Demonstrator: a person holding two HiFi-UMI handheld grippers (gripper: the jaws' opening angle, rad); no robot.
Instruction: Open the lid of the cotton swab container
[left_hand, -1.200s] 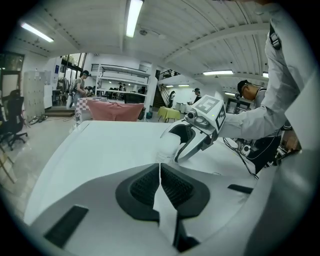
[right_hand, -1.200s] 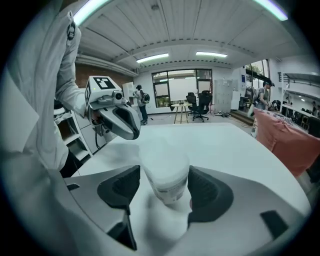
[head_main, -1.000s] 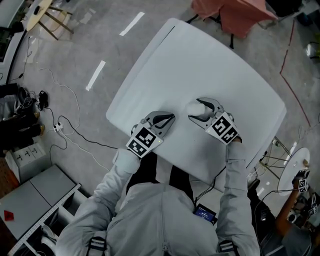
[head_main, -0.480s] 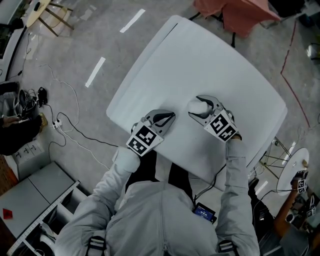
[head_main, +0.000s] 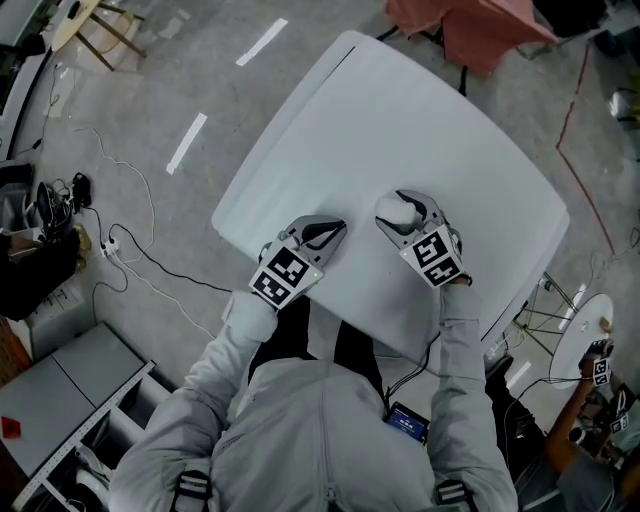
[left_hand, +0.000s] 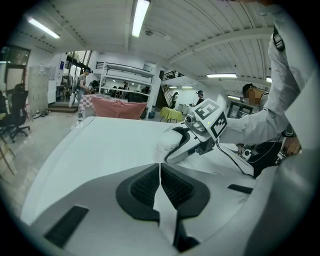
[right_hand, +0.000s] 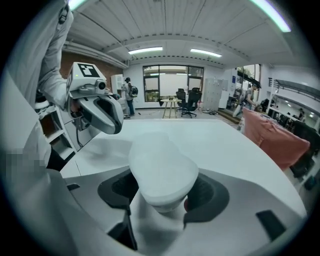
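Right tongs (right_hand: 165, 197): clamped on the cotton swab container (right_hand: 161, 167), pads pressing on opposite sides. The white lid (right_hand: 162, 152) is in place on the container. The container is low over the desk (head_main: 400, 120); contact with the surface cannot be confirmed.

Left tongs (left_hand: 160, 175): closed together with nothing between them, tips pointing toward the container and clear of it.

Both tongs are side by side near the desk's front edge. A pink cloth (head_main: 470, 30) lies beyond the far edge, and cables (head_main: 130, 250) trail over the floor (head_main: 150, 90).
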